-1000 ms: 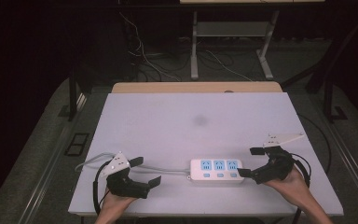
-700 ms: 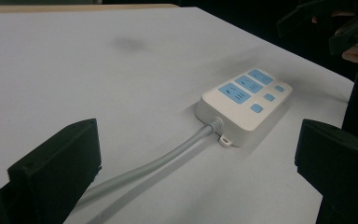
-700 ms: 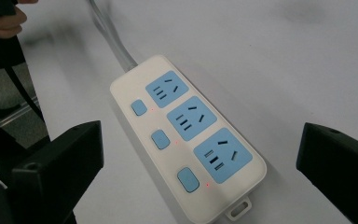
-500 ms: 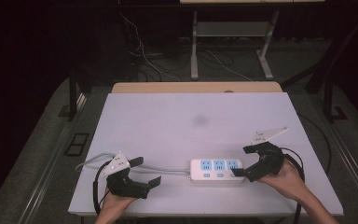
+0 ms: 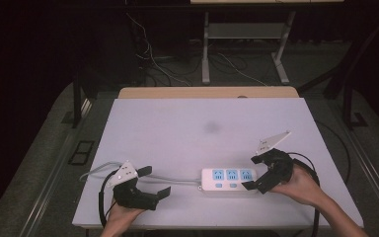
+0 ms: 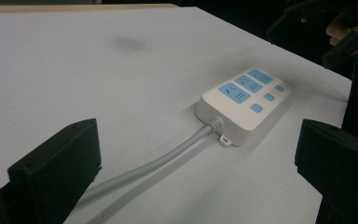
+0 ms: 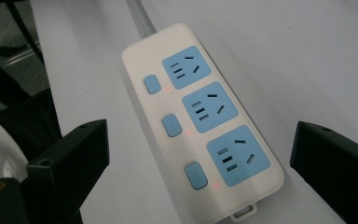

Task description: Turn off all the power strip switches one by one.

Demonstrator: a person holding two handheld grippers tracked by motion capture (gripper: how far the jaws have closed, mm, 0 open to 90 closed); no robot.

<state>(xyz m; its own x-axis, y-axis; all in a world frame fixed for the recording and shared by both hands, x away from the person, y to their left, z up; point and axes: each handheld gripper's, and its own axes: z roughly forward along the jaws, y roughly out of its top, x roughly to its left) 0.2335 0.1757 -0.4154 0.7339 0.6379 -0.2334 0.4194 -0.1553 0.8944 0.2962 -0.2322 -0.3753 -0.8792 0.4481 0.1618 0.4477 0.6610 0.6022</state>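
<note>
A white power strip point(image 5: 229, 179) with three blue sockets and three blue buttons lies near the front of the white table point(image 5: 187, 133). Its grey cable point(image 5: 177, 180) runs left toward my left gripper point(image 5: 154, 182), which rests open at the front left. In the left gripper view the power strip point(image 6: 244, 99) sits ahead between the jaws, with the cable point(image 6: 168, 158) leading back toward me. My right gripper point(image 5: 255, 173) is open just right of the strip, raised slightly. The right gripper view looks down on the power strip point(image 7: 200, 121), where small red lights glow beside the buttons.
A dark smudge point(image 5: 211, 127) marks the table's middle. A wooden strip point(image 5: 207, 92) lines the far edge. Beyond it are a metal stand point(image 5: 242, 39) and loose cables point(image 5: 163, 64) on the dark floor. Black cables trail from both grippers.
My right gripper has moved left and lifted a little, coming closer to the strip's right end. The left gripper has stayed in place.
</note>
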